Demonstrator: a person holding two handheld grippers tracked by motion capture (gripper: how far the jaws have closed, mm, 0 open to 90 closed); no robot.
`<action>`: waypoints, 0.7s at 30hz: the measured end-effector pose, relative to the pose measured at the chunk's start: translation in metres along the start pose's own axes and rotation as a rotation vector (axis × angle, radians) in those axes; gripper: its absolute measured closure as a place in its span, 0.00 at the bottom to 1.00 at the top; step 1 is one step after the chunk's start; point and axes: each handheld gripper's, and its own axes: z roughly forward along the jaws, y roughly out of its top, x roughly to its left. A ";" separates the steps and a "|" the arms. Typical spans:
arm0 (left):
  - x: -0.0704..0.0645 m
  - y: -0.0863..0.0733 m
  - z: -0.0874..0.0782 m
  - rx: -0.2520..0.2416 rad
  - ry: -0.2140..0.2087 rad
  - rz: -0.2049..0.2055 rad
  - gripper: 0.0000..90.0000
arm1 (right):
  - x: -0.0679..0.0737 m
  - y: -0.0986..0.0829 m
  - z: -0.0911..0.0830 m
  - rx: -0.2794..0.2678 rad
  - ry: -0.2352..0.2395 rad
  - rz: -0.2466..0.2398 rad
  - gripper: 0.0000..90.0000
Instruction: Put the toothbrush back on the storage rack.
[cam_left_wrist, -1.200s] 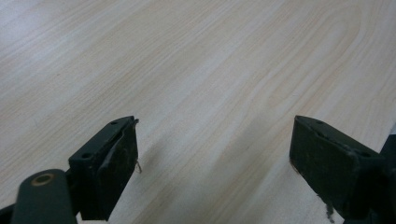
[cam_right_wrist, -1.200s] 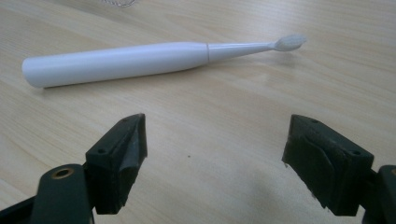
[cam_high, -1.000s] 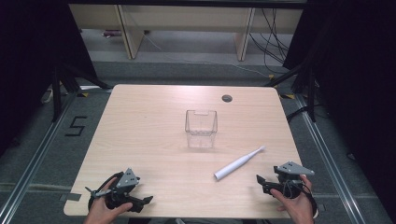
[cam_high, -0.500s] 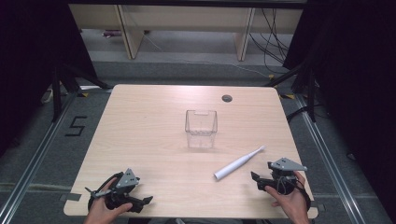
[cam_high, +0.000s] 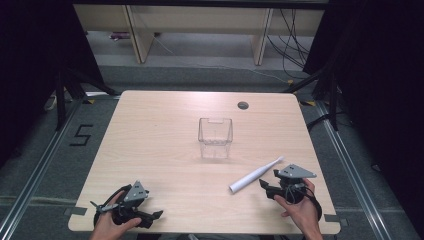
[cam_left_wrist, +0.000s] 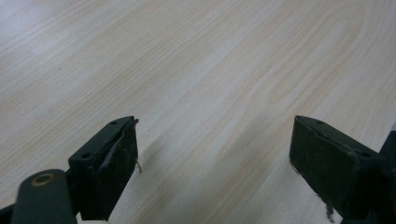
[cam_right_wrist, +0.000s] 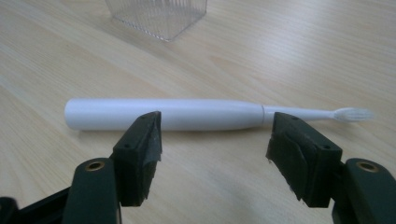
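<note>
A white electric toothbrush (cam_high: 255, 175) (cam_right_wrist: 187, 114) lies flat on the wooden table (cam_high: 160, 145), to the right of the middle, its bristle end towards the far right. Behind it, near the table's centre, stands a clear ribbed plastic cup (cam_high: 215, 137) (cam_right_wrist: 156, 16). My right gripper (cam_high: 267, 189) (cam_right_wrist: 215, 140) sits open just short of the toothbrush handle, the jaws wide apart and nothing between them. At the front left edge, my left gripper (cam_high: 152, 216) (cam_left_wrist: 215, 154) is held open over bare wood.
A small dark cable hole (cam_high: 243, 105) marks the table's far side. Beyond the table are shelf legs (cam_high: 135, 35) and cables (cam_high: 285, 30) on the floor. A floor marking "5" (cam_high: 81, 135) lies at the left.
My right gripper has moved left along the front edge, closer to the toothbrush's handle end. The left gripper, toothbrush and cup have stayed put.
</note>
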 end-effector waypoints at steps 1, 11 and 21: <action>0.000 0.000 0.000 0.000 -0.001 0.000 0.17 | 0.002 0.001 0.001 -0.005 0.010 0.020 0.42; 0.001 0.000 0.000 0.002 0.003 -0.002 0.17 | 0.006 0.010 0.008 0.004 0.031 0.005 0.53; 0.001 0.001 0.000 -0.008 0.006 -0.021 0.17 | 0.014 0.019 0.018 0.012 0.065 -0.009 0.77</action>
